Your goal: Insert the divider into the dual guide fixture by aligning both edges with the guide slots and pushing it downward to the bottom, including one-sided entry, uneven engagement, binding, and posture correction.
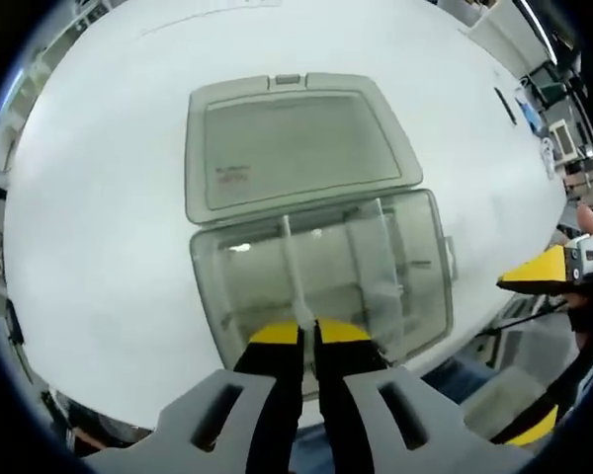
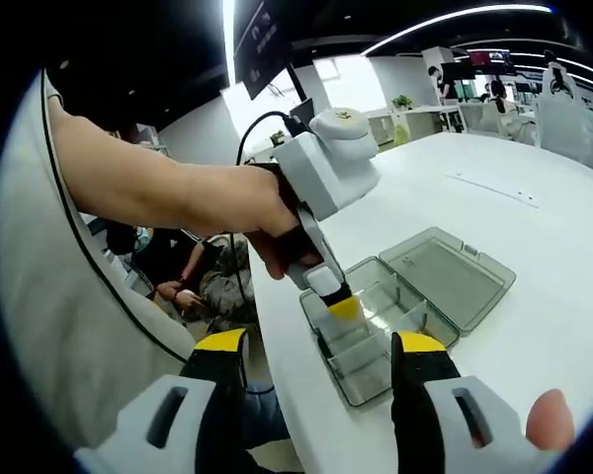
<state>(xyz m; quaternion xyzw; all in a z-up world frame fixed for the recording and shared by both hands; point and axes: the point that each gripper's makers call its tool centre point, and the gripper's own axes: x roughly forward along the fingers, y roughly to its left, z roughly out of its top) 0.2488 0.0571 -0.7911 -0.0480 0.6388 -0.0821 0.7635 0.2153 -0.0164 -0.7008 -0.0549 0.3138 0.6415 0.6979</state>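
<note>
Directly below, the left gripper (image 1: 308, 334) was clamped on the divider's (image 1: 295, 267) top edge; it stood upright across the box (image 1: 420, 267), long axis crosswise. Right gripper (image 2: 321, 360) hung open, well apart.

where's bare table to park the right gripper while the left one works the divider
Bare white table lies beside the clear box and beyond its open lid. It is crowded at the near edge, where the left gripper pinches the divider.

open lid (image 1: 296, 148) behind box (image 1: 415, 267), bare table (image 1: 99, 247) all around
</note>
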